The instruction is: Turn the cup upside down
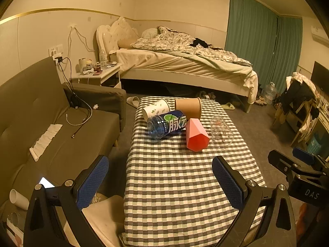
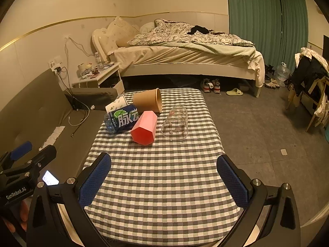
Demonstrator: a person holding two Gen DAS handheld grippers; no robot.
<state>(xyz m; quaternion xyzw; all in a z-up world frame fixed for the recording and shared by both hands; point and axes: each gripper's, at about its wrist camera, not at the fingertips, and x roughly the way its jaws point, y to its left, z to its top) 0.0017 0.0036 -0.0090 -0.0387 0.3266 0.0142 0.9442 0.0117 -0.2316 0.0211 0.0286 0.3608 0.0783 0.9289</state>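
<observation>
Several cups lie on their sides at the far end of the checkered table point(image 1: 174, 185) point(image 2: 160, 185): a pink faceted cup point(image 1: 196, 135) point(image 2: 145, 128), a clear glass point(image 1: 221, 131) point(image 2: 175, 123), a brown paper cup point(image 1: 188, 108) point(image 2: 148, 102) and a white patterned paper cup point(image 1: 156, 109) point(image 2: 116, 104). A blue bottle point(image 1: 166, 124) point(image 2: 121, 120) lies beside them. My left gripper point(image 1: 162, 182) is open and empty above the table's near end. My right gripper point(image 2: 164, 182) is open and empty, also well short of the cups.
A grey sofa point(image 1: 51, 123) with cables and tissues runs along the table's left side. A bed point(image 1: 185, 61), a nightstand point(image 1: 98, 74) and green curtains point(image 1: 261, 47) are behind. A chair with clothes point(image 2: 312, 78) stands at the right. Slippers and shoes lie on the floor.
</observation>
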